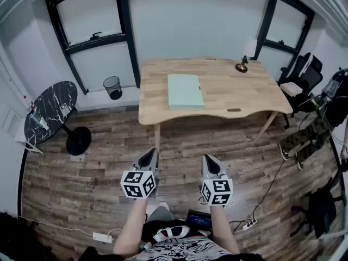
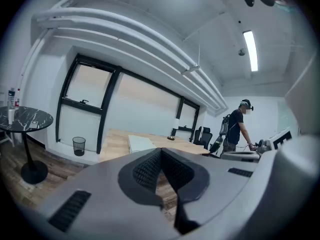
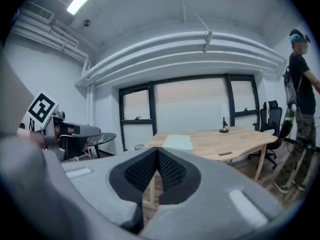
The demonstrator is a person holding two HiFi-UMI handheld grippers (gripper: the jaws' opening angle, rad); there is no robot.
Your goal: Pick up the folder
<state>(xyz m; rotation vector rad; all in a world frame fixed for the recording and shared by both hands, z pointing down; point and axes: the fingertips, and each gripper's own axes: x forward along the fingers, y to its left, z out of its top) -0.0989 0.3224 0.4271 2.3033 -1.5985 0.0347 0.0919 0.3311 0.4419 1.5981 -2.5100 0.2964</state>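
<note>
At the right edge of the head view, a person [image 1: 304,136] is cut off by the frame, and a small dark ornament [image 1: 242,65] on the wooden table [image 1: 244,94] is too small to identify. Flat on that table, left of centre, lies the folder [image 1: 185,92], pale green and rectangular. Well short of it, the left gripper [image 1: 148,155] and right gripper [image 1: 210,161] hover, jaws clenched on nothing.

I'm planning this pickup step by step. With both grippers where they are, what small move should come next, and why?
Probably step toward the table and carry both grippers forward. The folder lies flat on it, well ahead, while the left gripper and right gripper hang over the floor, jaws shut and empty. Opening them can wait until closer.
</note>
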